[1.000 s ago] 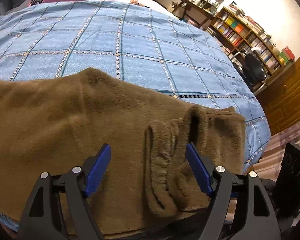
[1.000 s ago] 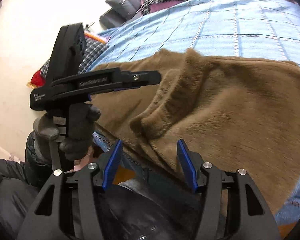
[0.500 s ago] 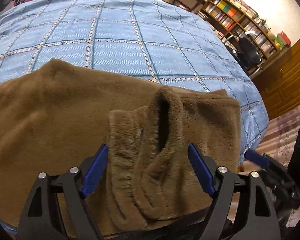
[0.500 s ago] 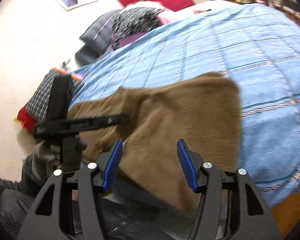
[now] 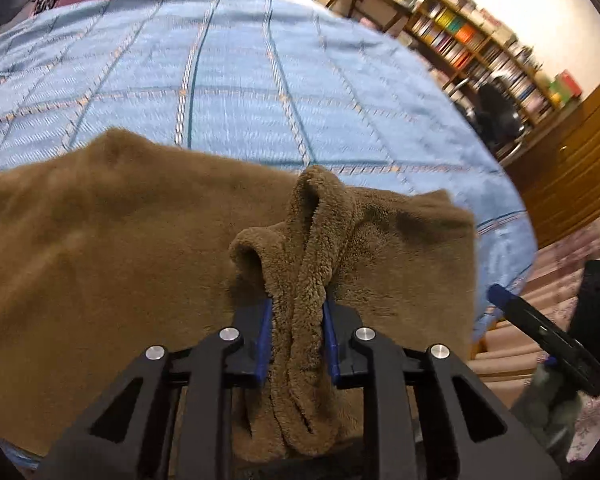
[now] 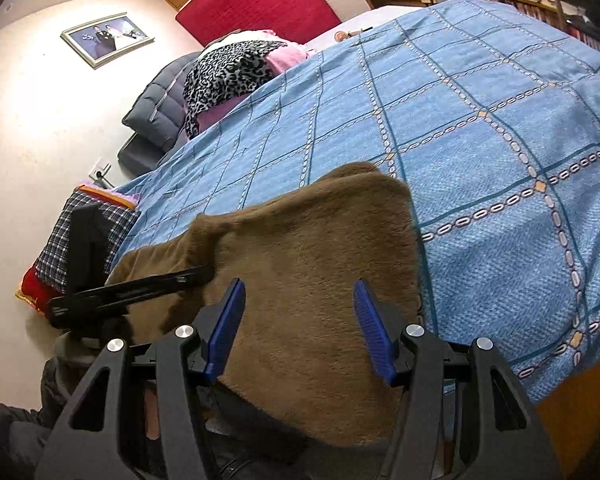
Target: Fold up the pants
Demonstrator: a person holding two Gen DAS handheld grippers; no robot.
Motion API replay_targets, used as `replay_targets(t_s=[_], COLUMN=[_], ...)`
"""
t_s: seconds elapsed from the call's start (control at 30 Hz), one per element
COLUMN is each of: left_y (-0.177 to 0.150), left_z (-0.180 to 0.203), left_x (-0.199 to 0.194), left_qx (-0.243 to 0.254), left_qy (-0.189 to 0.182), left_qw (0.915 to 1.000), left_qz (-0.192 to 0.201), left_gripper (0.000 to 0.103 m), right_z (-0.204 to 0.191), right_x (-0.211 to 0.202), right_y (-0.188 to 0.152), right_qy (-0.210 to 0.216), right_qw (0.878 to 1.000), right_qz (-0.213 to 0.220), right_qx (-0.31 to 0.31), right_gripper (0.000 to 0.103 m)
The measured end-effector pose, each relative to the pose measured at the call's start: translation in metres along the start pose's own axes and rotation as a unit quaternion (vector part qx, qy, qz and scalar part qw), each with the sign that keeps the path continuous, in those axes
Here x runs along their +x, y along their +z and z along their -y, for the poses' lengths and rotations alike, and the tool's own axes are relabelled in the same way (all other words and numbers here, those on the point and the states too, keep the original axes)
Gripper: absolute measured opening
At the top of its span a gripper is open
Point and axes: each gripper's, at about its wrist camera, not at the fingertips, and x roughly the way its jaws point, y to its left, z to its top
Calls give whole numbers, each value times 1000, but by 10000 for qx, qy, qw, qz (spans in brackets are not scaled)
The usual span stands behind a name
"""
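Observation:
Brown fleece pants (image 5: 112, 240) lie across the near edge of a bed with a blue checked bedspread (image 5: 228, 80). My left gripper (image 5: 297, 308) is shut on a bunched ribbed part of the pants (image 5: 300, 264), which stands up in a fold between the blue pads. My right gripper (image 6: 300, 300) is open, its blue pads either side of the pants' flat end (image 6: 316, 248) at the bed edge, gripping nothing. The left gripper also shows in the right wrist view (image 6: 140, 288) at the left, pinching the fabric. The right gripper's tip shows at the right of the left wrist view (image 5: 540, 332).
Pillows and a leopard-print cloth (image 6: 228, 68) lie at the bed's head. A checked cushion (image 6: 84, 232) lies by the left wall. Bookshelves (image 5: 480, 48) and a dark chair (image 5: 496, 116) stand beyond the far side. A wooden cabinet (image 5: 572, 168) stands at right.
My left gripper has shut on the bunched ribbed part of the pants, which it straddled open before. My right gripper has moved along to the pants' flat end and stays open.

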Motion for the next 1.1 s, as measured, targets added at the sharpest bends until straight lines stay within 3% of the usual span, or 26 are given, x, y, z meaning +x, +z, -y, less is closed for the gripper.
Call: replay_targets(t_s=[0.23, 0.47, 0.63, 0.73, 0.93, 1.0, 1.1], left_y=[-9, -15, -14, -15, -20, -20, -22], left_z=[-35, -60, -62, -65, -78, -76, -72], left_x=[-42, -20, -13, -9, -8, -16, -30], left_qx=[-163, -430, -382, -384, -489, -440, -320], left_qy=[224, 379, 405, 365, 144, 240, 351], left_qw=[9992, 9984, 9984, 9985, 9985, 9984, 9982], left_qz=[294, 29, 135, 168, 213, 251, 361], left_gripper=[21, 26, 30, 36, 48, 58, 61], right_z=[-15, -55, -61, -42, -32, -34, -45], right_x=[4, 29, 73, 96, 111, 110, 103], right_y=[9, 20, 25, 23, 16, 18, 22], right_qy=[-12, 180, -255, -667, -713, -756, -793], right_qw=[9998, 9976, 9957, 9947, 9939, 9933, 9928], right_qz=[35, -82, -284, -430, -521, -540, -464], right_qx=[-191, -667, -849, -646, -668, -684, -766], right_gripper=[58, 58, 58, 56, 55, 55, 55])
